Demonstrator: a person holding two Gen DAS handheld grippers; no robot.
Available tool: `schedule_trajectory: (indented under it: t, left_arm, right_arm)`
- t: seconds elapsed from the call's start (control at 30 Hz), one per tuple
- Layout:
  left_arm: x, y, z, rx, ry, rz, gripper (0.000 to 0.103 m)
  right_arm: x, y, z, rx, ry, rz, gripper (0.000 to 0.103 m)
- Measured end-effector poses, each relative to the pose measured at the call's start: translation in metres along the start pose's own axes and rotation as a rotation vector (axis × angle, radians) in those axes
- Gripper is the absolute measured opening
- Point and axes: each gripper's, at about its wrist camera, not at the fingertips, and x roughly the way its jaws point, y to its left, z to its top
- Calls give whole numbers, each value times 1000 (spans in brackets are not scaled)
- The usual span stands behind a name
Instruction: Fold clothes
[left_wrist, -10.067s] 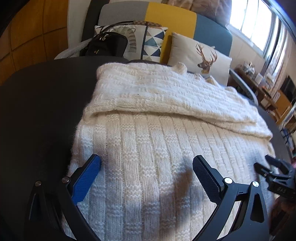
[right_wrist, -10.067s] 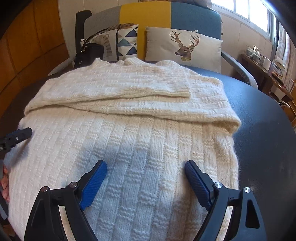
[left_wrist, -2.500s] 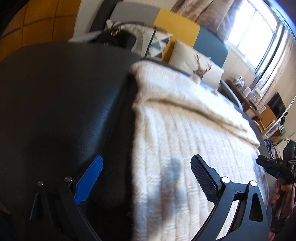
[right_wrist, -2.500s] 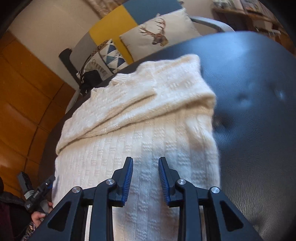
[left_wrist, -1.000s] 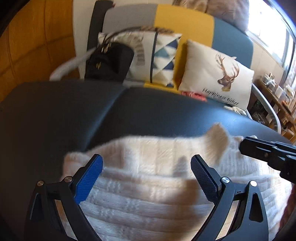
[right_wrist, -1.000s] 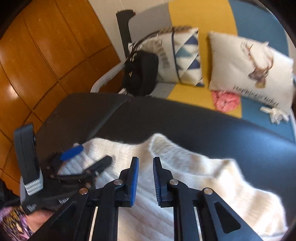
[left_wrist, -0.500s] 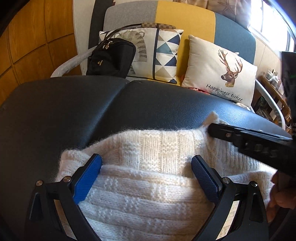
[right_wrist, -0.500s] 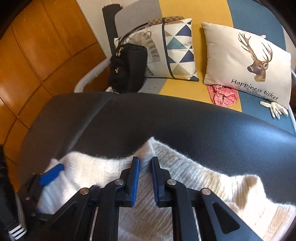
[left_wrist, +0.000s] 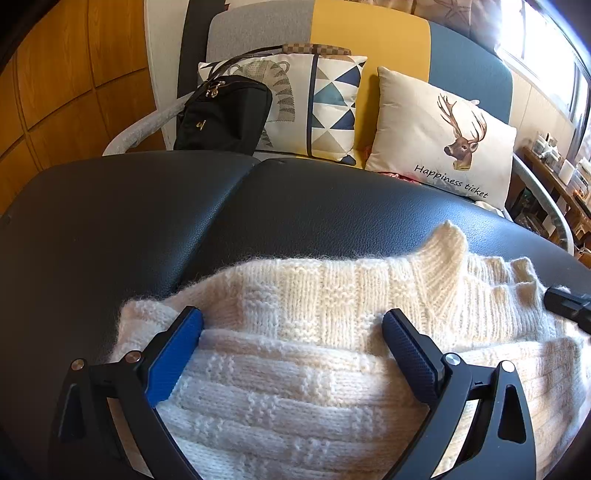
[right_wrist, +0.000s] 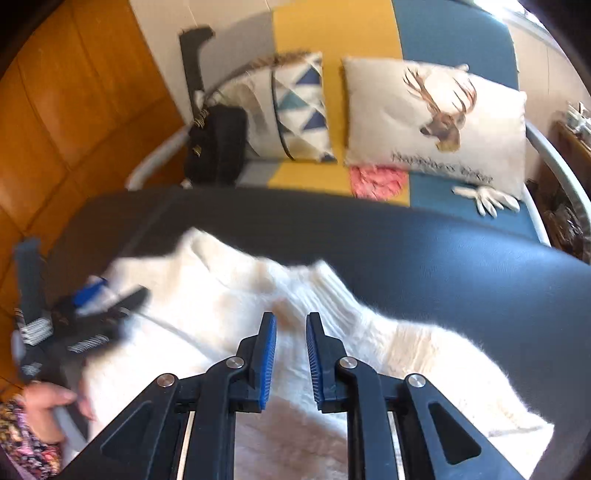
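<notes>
Blurring hides sweater (right_wrist: 332, 332) edge; right gripper (right_wrist: 291, 354) jaws narrow, opening, empty; left gripper (left_wrist: 291, 354) spread wide.

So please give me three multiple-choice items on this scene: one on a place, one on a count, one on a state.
1. Where does the black bag sit?
A. on the sofa, left of the triangle cushion
B. on the sweater
C. right of the deer cushion

2. How many cushions lean on the sofa back?
A. one
B. two
C. four

3. How does the left gripper stand?
A. shut on the bag
B. open wide over the sweater
C. shut on a cushion

Key: 1 A, the bag lies against that cushion's left side. 2 B, triangle cushion and deer cushion. 3 B, its fingers stand far apart.
</notes>
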Motion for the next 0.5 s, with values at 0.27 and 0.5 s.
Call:
schedule_trajectory:
  t: [0.27,0.5]
  left_arm:
    - [0,0,1,2,-2,0,99]
    - [0,0,1,4,-3,1,99]
  right_arm:
    - [14,-21,-4,109,-48,-47,9]
    - [8,-7,5,62,-49,27,15]
